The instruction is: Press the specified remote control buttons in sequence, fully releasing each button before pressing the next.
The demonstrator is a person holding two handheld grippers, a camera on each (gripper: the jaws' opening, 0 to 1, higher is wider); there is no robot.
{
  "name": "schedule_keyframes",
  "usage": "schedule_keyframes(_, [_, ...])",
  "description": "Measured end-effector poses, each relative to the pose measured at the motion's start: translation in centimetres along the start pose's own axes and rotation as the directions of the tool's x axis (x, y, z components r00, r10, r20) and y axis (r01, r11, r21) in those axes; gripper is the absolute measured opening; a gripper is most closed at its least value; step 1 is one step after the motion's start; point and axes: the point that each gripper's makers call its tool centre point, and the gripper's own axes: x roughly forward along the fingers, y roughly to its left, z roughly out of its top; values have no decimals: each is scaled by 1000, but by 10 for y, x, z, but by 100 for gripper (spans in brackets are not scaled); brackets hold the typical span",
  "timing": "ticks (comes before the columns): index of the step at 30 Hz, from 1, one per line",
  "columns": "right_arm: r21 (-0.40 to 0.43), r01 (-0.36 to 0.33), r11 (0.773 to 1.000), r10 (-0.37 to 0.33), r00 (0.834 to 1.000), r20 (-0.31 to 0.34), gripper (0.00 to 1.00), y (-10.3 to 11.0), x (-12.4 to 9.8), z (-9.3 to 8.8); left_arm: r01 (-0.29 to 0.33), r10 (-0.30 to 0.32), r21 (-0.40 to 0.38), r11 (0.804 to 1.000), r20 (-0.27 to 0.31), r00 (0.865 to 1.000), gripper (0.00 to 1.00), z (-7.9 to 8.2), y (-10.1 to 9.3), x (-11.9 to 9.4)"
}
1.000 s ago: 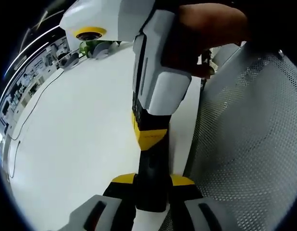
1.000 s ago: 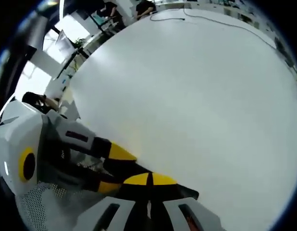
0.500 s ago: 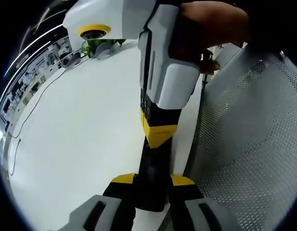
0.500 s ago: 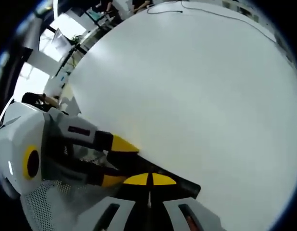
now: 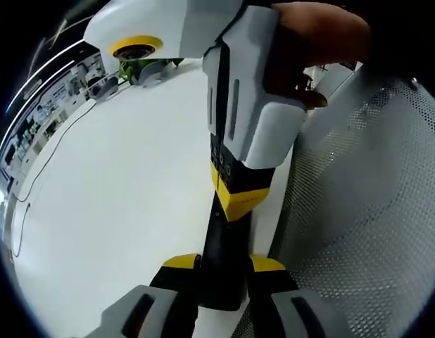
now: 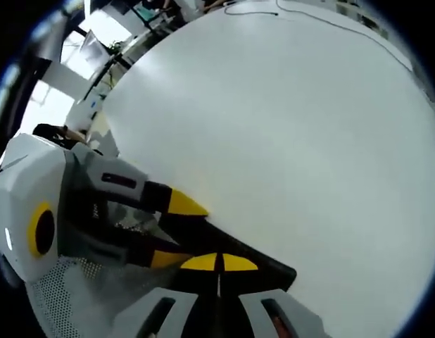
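Over the white table [image 5: 112,204], the remote control [image 5: 223,271] is clamped by the left gripper [image 5: 223,264]; the right gripper [image 6: 219,262], jaws together, is pressed onto it.

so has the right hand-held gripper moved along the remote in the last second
Yes. In the left gripper view the right hand-held gripper has slid down the black remote, nearer the left hand-held gripper clamping its end.

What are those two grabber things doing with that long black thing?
A person holds a gripper in each hand over a white table. The left gripper clamps one end of a black remote control. The right gripper, its yellow tips together, comes down onto the remote from above, apparently pressing a button. A perforated metal panel sits beside the table.
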Motion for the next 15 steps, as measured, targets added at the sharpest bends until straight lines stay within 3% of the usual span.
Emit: schedule_keyframes(15, [63, -29, 998, 29, 1000, 7, 0, 0, 0, 0, 6, -6, 1, 1000, 5, 1000, 26, 1, 0, 1])
